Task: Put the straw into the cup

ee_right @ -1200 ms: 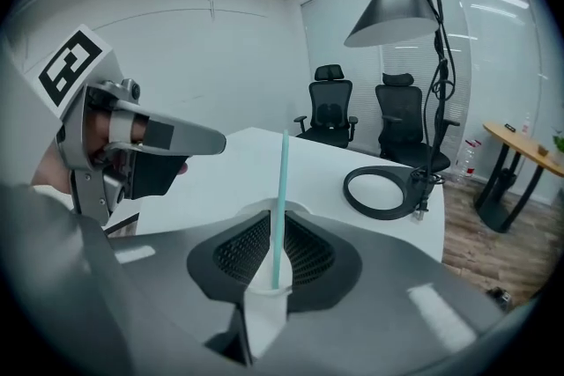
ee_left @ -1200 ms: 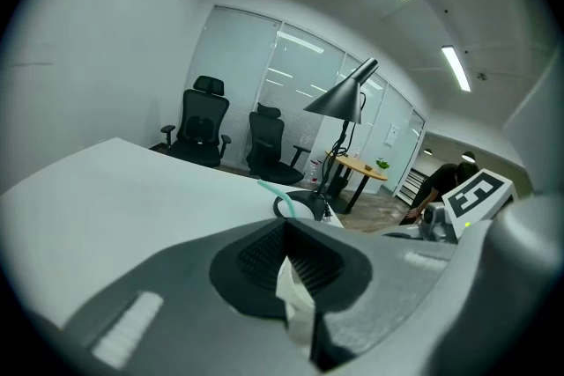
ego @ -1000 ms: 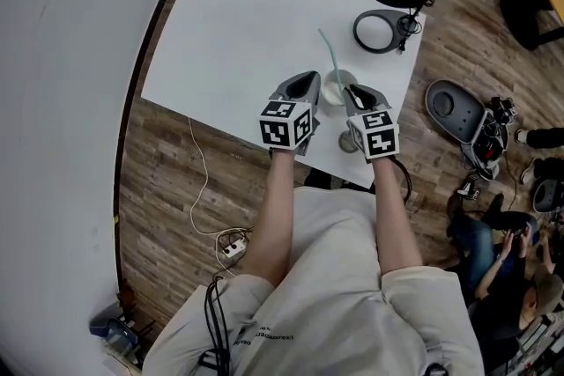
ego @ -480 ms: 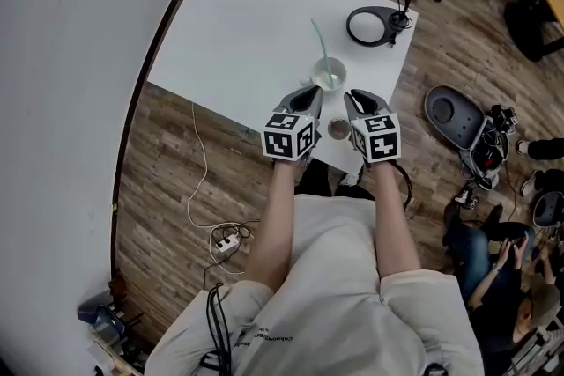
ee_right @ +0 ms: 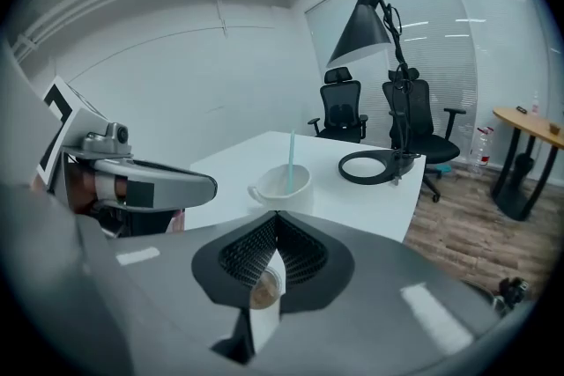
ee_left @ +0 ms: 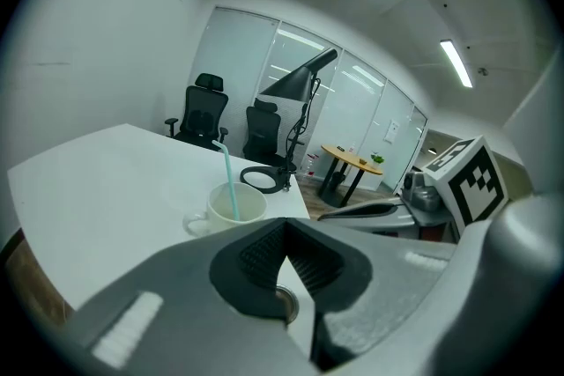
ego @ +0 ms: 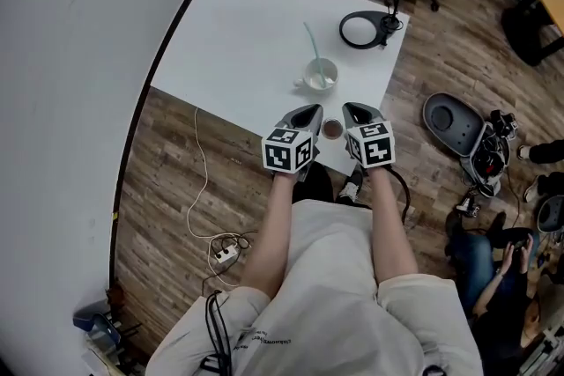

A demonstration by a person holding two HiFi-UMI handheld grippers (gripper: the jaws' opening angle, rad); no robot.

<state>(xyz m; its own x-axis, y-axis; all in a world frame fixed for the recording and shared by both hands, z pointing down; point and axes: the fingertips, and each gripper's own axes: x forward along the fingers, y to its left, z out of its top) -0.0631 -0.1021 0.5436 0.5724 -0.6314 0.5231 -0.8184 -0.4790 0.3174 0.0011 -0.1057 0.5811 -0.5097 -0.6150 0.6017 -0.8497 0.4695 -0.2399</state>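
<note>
Left gripper point(ego: 308, 112) jaws closed tip to tip, nothing in them; right gripper point(ego: 354, 111) same. Both sit at the near edge of the white table point(ego: 238, 40). Head view shows a small round brown-topped container point(ego: 332, 129) between them; each gripper view only catches a sliver of it behind the closed tips. The pale teal straw point(ego: 310, 40) stands tilted in the white handled mug point(ego: 320, 75), mid-table, apart from both grippers.

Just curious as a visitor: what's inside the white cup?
A pale green straw stands in the cup, leaning over its rim. The cup's wall hides its bottom in both gripper views.
</note>
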